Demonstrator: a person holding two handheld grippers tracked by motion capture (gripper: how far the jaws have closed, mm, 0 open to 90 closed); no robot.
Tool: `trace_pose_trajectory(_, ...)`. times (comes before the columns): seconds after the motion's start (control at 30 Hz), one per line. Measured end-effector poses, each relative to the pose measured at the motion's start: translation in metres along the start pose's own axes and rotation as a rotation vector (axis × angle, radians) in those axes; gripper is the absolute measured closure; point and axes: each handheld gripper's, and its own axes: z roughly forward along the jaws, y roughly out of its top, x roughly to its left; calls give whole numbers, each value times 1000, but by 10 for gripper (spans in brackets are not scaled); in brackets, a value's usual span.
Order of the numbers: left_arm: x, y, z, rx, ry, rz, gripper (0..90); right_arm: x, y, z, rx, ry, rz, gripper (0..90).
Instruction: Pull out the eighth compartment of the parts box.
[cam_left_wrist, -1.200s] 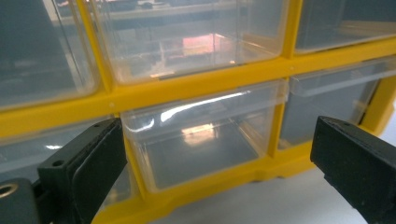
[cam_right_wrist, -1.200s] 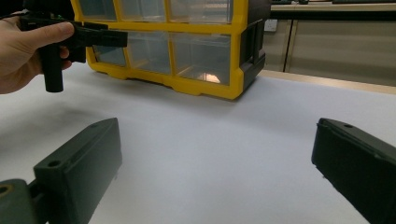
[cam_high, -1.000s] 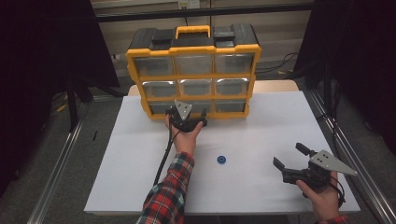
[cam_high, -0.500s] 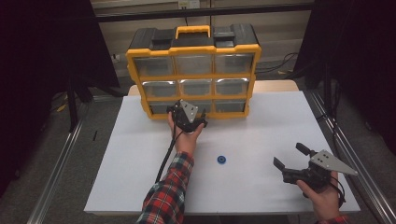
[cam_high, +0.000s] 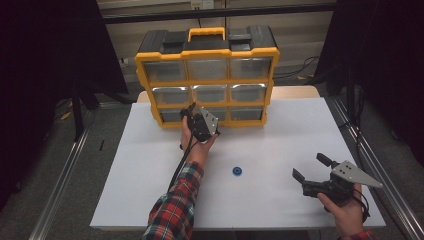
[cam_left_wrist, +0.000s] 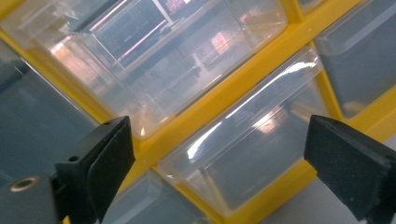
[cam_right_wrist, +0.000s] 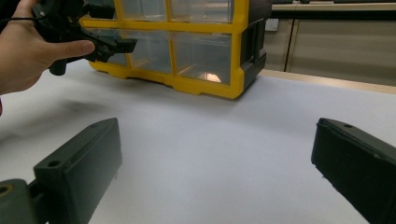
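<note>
Item: drawer cabinet (cam_high: 207, 75), yellow frame, nine clear drawers, standing upright at the far edge of the white table (cam_high: 150, 165).

Item: bottom middle drawer (cam_left_wrist: 243, 154), the one I am working on. It sits shut in its slot, directly in front of my left gripper (cam_high: 196, 117).

Item: left gripper. Its jaws have just been closing a little but stand wide apart, with the drawer front between them and neither pad touching it.

Item: right gripper (cam_high: 312, 167). Released, jaws spread, nothing between them but bare table.

Item: small blue ring (cam_high: 237, 171), lying on the table between my two hands, well apart from both.

Risk: the drawer front is smooth, clear plastic. If my pads land on the flat face and not on a lip, I judge they would slide off. A crooked pull could jam the drawer in the frame or drag the whole cabinet toward me.

Pose, left: forearm stretched forward over the table, hand raised, gripper tilted against the bottom row.

Pose, right: hand low near the table's near right corner, gripper level, pointing across toward the cabinet.
</note>
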Motion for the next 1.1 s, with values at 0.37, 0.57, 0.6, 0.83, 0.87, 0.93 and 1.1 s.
trace_pose_trajectory(0.37, -6, -1, 2, 10, 43, 192, 287, 0, 0, 0, -4, 0, -1, 11)
trace_pose_trajectory(0.57, -8, -2, 4, 6, 47, 296, 404, 0, 0, 0, -1, 1, -2, 11)
trace_pose_trajectory(0.6, -8, -2, 3, 33, 40, 316, 408, 0, 0, 0, -1, 2, -2, 11)
trace_pose_trajectory(0.83, -11, -2, 5, 19, 38, 378, 516, 0, 0, 0, 2, 2, -5, 12)
trace_pose_trajectory(0.87, -9, -1, 3, 52, 56, 430, 526, 0, 0, 0, 2, 2, -5, 12)
trace_pose_trajectory(0.93, -10, -3, 5, 43, 57, 428, 548, 0, 0, 0, 2, 1, -4, 11)
trace_pose_trajectory(1.1, -10, -5, 7, 44, 58, 463, 586, 0, 0, 0, 1, -1, -7, 12)
